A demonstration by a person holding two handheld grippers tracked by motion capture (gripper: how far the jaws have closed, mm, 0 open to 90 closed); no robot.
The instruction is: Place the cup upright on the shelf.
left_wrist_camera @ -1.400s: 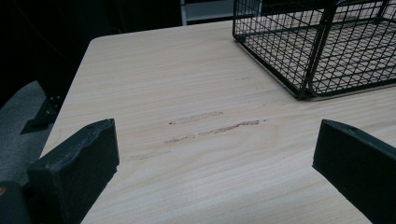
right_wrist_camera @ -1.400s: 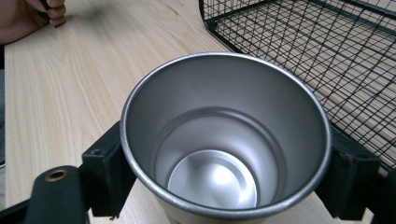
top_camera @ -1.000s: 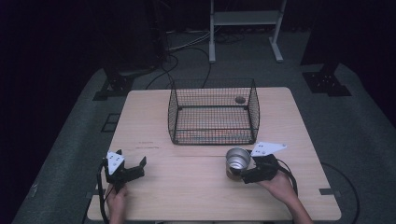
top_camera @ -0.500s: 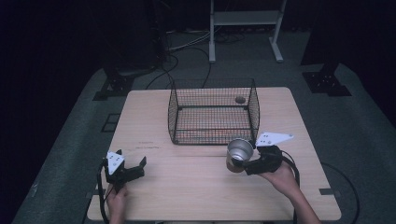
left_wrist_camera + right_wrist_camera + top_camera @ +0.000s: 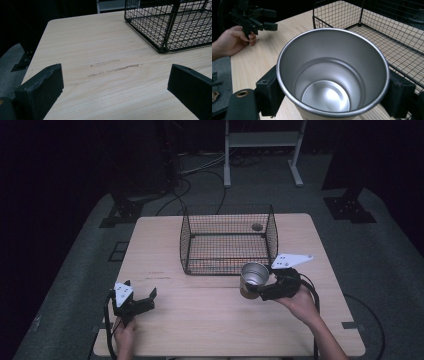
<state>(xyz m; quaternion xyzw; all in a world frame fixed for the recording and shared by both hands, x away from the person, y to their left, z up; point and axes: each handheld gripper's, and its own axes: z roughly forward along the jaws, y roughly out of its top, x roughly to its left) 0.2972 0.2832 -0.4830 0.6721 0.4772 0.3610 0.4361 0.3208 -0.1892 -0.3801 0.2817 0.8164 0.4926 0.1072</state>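
- Right claw (image 5: 261, 289) clamped on a steel cup (image 5: 253, 279), jaws on opposite sides of the cup wall; cup upright, empty, just in front of the wire basket (image 5: 227, 240).
- Left claw (image 5: 142, 299) spread wide, empty, low over the tabletop (image 5: 210, 320) near its front-left corner.
- Basket stands mid-tabletop.

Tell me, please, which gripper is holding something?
The right gripper: its jaws clamp a metal cup. The left gripper is open and empty.

Left tool (image 5: 142, 299) sits low at the counter's near-left corner, jaws spread wide, gripped by the left hand (image 5: 123, 334). Right tool (image 5: 256, 289), raised, jaws clamped on a cup (image 5: 252, 278).
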